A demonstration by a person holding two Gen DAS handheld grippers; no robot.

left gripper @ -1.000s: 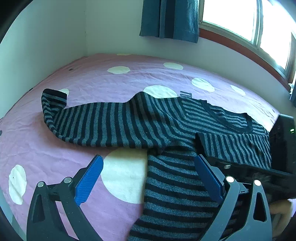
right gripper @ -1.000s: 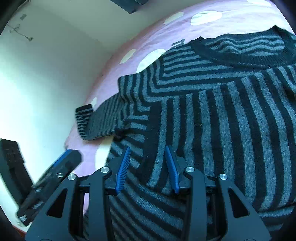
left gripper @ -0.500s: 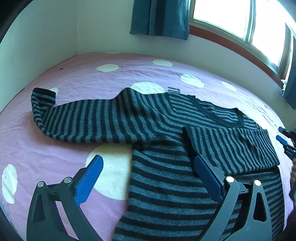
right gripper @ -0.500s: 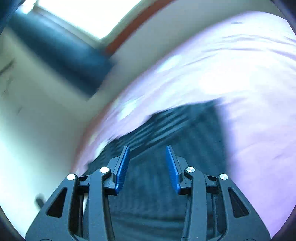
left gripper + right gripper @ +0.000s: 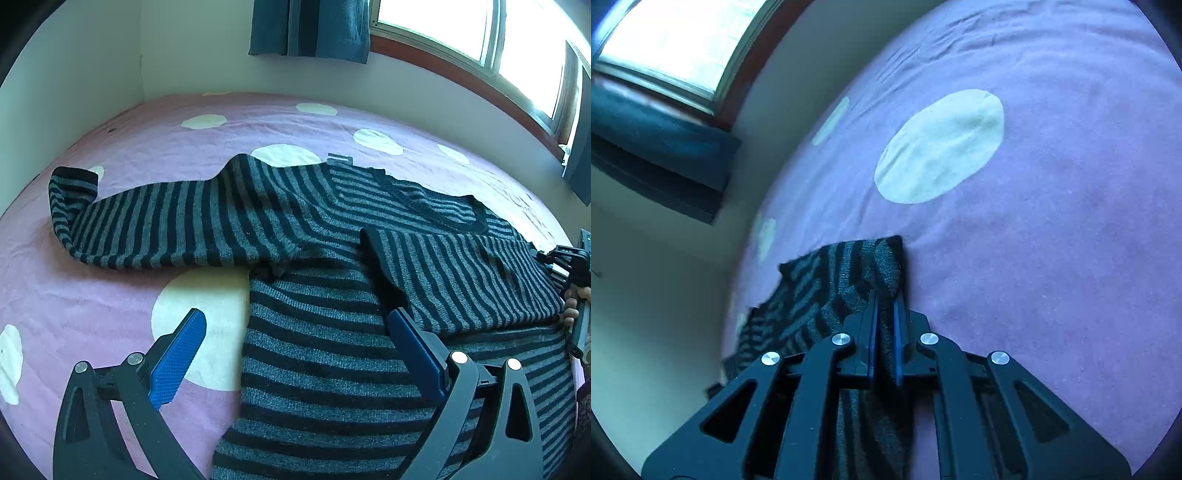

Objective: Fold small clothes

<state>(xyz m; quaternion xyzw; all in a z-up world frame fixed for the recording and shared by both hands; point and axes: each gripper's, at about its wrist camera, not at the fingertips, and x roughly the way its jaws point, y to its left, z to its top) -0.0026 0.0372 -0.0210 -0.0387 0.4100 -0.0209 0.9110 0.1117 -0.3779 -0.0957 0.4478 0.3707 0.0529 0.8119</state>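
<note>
Sweater (image 5: 314,240) lies flat on the bed (image 5: 110,288), one sleeve spread left, the other folded across the chest. Left tongs (image 5: 295,343) gape wide above the hem (apparently not touching). Right tongs (image 5: 884,314) are clamped on a sweater edge (image 5: 849,280).

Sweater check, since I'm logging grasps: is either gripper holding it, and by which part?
The right gripper is shut on the sweater at its right side edge. The left gripper is open, holding nothing.
</note>
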